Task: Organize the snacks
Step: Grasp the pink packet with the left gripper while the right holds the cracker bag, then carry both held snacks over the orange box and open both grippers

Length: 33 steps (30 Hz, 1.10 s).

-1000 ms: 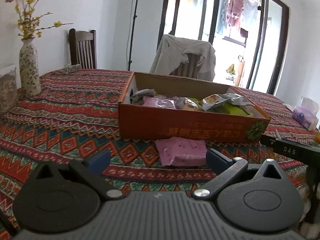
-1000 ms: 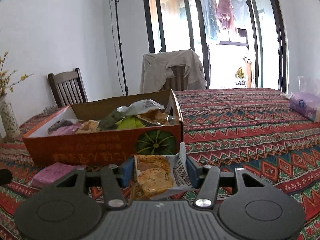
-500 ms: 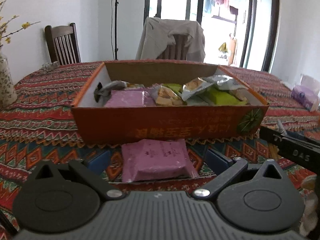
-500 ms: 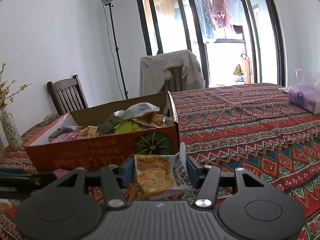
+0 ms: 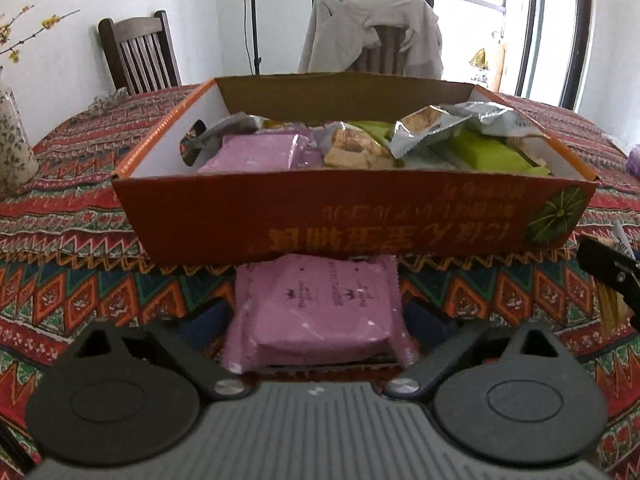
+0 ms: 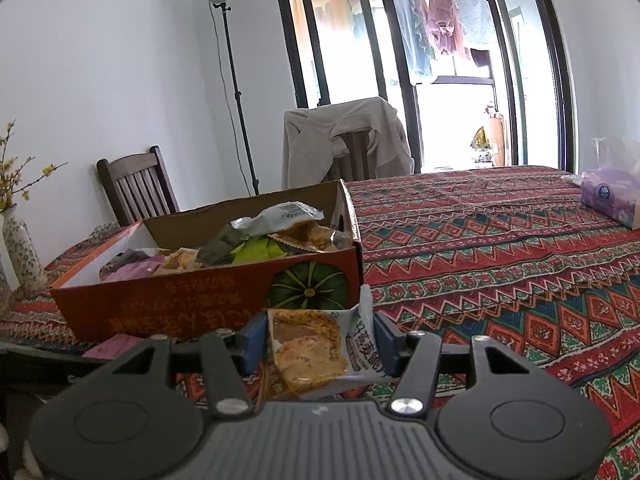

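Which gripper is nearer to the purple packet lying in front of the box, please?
Left. The left gripper straddles the purple packet, jaws closing around it. The right gripper sits off to its right, shut on a cracker packet.

One orange cardboard box (image 5: 360,216). Two purple packets: one in box at 10 o'clock (image 5: 256,152), one on cloth at 6 o'clock (image 5: 316,308). Two chairs (image 6: 132,188). One vase (image 6: 22,252). One tissue pack (image 6: 610,196).
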Tool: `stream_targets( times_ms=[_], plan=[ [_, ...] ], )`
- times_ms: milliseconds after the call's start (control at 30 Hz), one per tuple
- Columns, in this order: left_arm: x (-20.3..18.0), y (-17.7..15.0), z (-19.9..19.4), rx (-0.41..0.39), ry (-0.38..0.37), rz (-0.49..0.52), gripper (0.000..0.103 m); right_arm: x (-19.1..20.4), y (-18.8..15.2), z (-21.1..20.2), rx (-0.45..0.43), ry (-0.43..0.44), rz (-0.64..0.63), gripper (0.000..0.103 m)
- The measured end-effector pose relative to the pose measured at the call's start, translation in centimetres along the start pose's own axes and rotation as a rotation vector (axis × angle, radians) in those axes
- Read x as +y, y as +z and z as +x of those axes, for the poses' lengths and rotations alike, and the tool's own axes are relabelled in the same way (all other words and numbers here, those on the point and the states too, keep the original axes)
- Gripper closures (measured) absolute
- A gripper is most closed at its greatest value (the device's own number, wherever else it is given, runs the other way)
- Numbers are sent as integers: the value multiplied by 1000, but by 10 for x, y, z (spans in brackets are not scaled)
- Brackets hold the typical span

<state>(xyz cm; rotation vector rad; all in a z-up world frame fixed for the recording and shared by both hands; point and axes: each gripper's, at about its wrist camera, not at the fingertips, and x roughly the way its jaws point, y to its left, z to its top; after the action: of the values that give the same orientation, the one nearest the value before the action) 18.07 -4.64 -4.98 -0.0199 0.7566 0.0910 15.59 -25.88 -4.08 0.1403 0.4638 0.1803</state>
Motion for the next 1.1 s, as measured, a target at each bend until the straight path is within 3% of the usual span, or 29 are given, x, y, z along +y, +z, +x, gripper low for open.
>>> stream_targets(
  times_ms=[133, 300, 500, 700, 900, 1100],
  plan=[
    [1, -1, -1, -11, -5, -10, 17, 0, 0, 0, 1, 0, 1, 48],
    [5, -2, -7, -29, -23, -34, 32, 0, 0, 0, 1, 3, 0, 47],
    [9, -6, -23, -77, -40, -32, 36, 0, 0, 0, -4, 5, 1, 47],
    [13, -8, -60, -178, -94, -15, 37, 10, -3, -12, -62, 22, -53, 47],
    [16, 19, -89, -305, -109, 2, 37, 25, 21, -19, -94, 56, -70, 47],
    [16, 62, -79, -364, -62, -4, 36, 45, 65, 6, -117, 42, -145, 47]
  ],
)
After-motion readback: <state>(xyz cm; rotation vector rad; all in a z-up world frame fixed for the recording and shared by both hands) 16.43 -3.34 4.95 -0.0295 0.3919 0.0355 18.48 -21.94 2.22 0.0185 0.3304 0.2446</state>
